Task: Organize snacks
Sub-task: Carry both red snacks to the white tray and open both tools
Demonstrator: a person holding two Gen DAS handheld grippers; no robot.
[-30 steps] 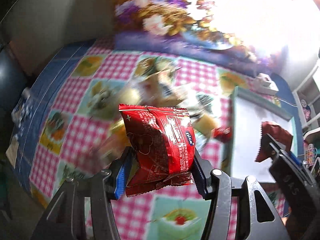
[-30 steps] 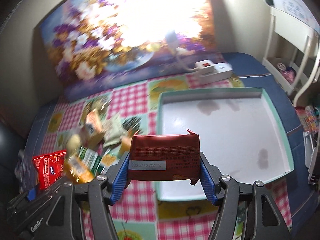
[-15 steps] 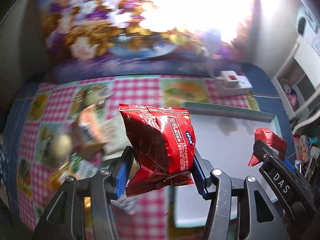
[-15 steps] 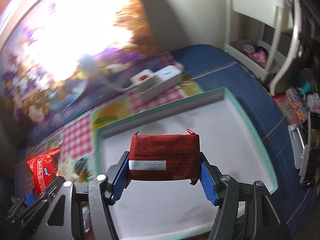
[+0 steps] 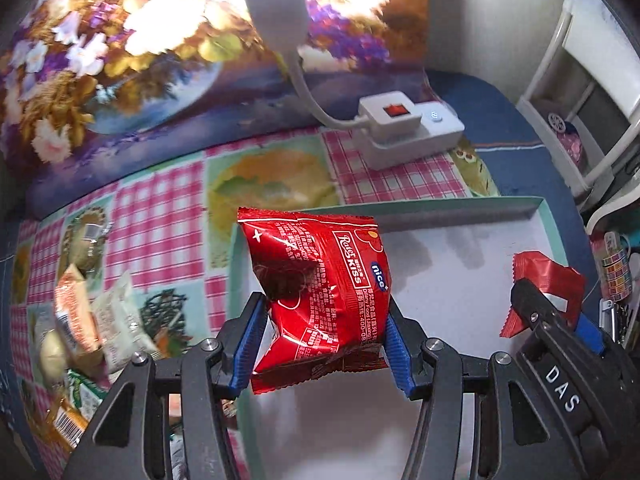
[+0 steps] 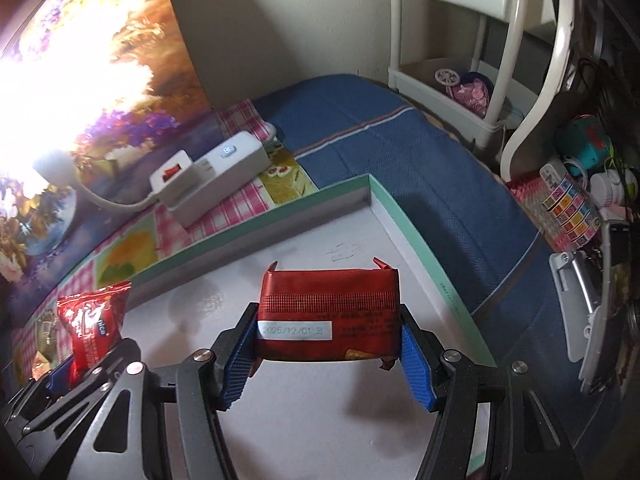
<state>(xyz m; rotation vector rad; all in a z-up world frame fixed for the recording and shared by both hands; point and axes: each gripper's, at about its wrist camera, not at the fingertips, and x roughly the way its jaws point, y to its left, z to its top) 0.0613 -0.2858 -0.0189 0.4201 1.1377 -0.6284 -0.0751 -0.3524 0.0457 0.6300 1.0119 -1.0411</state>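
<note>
Glossy red snack packet (crinkled), clamped in left gripper

My left tongs point steeply down, their blue pads pressed against both sides of a bright red packet that stands up between them. My right tongs point down at much the same slant, pads clamped on the short ends of a dark red packet held flat and crosswise. From the left camera the right tongs sit at four o'clock; from the right camera the left tongs sit at eight o'clock, near each other.
</note>
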